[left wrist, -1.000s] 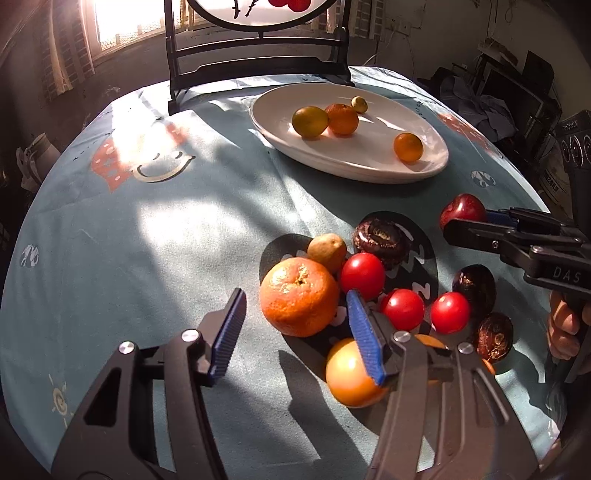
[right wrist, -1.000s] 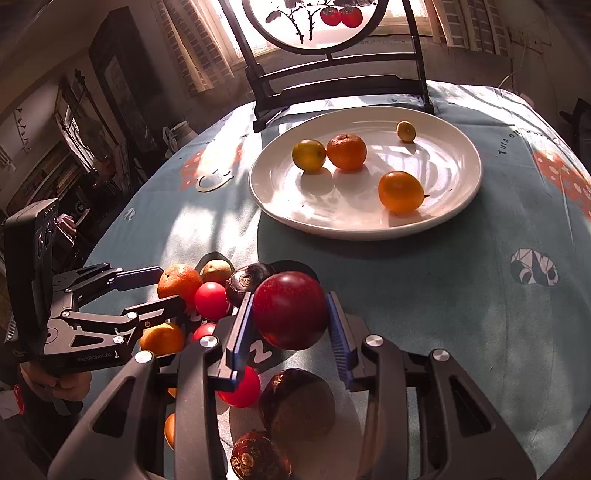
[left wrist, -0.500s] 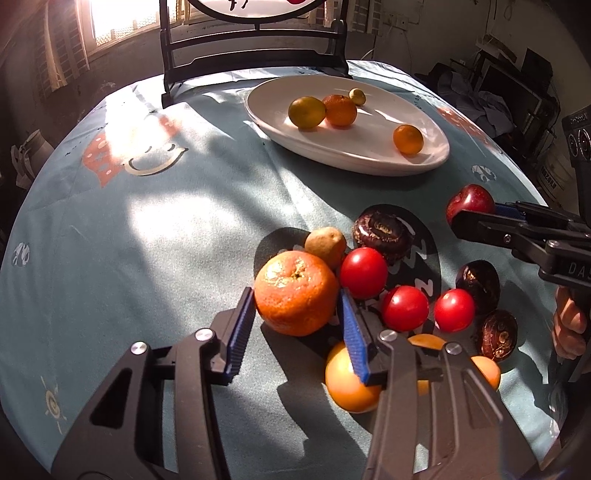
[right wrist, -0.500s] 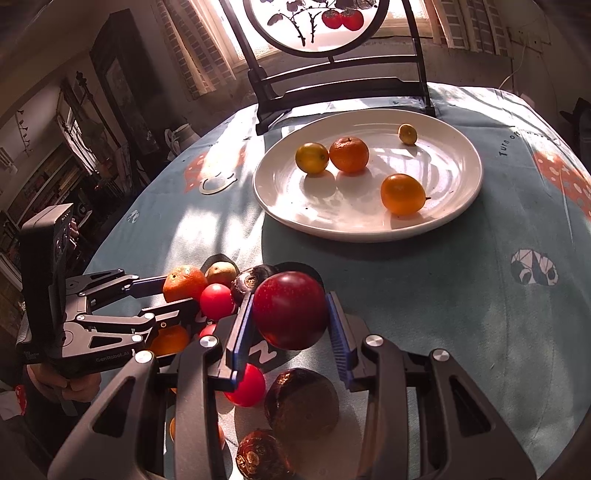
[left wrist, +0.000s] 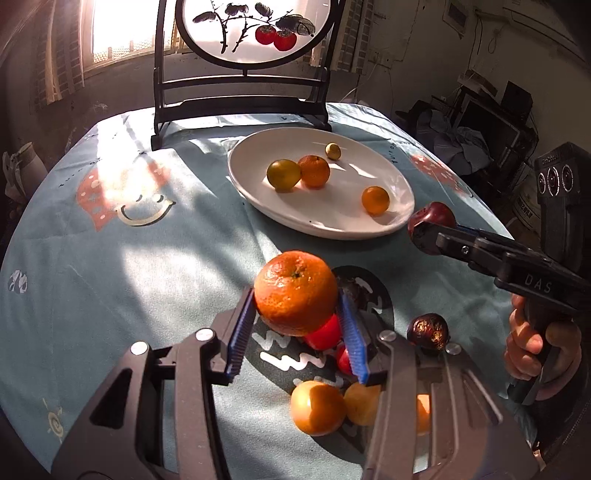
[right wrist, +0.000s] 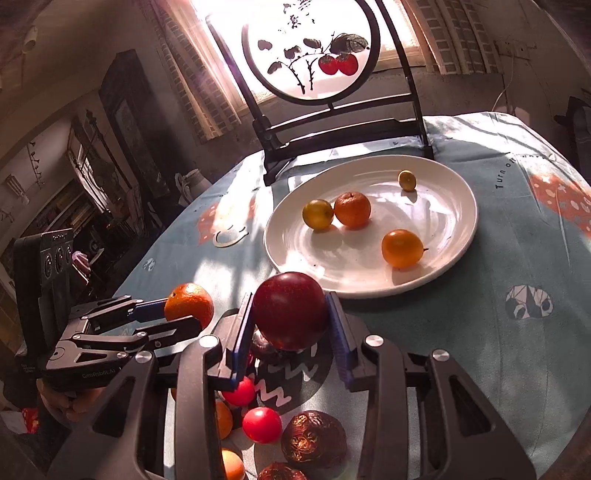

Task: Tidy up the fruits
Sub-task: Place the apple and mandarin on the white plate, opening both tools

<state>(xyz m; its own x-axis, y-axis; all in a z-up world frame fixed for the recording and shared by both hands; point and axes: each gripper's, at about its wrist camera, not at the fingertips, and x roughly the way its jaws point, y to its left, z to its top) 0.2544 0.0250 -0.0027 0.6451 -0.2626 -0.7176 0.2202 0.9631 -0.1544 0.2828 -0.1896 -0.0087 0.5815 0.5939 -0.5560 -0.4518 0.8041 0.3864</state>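
My left gripper is shut on a large orange and holds it above the table. It also shows in the right wrist view. My right gripper is shut on a dark red apple, raised near the front rim of the white plate. The plate holds several small citrus fruits. Red tomatoes, dark wrinkled fruits and small oranges lie on the table below both grippers.
A black stand with a round painted screen rises behind the plate at the table's far edge. The round table has a blue patterned cloth. Room clutter lies beyond the right edge.
My left gripper closed on the large orange and lifted it off the table. My right gripper rose and moved toward the plate with the apple still held.
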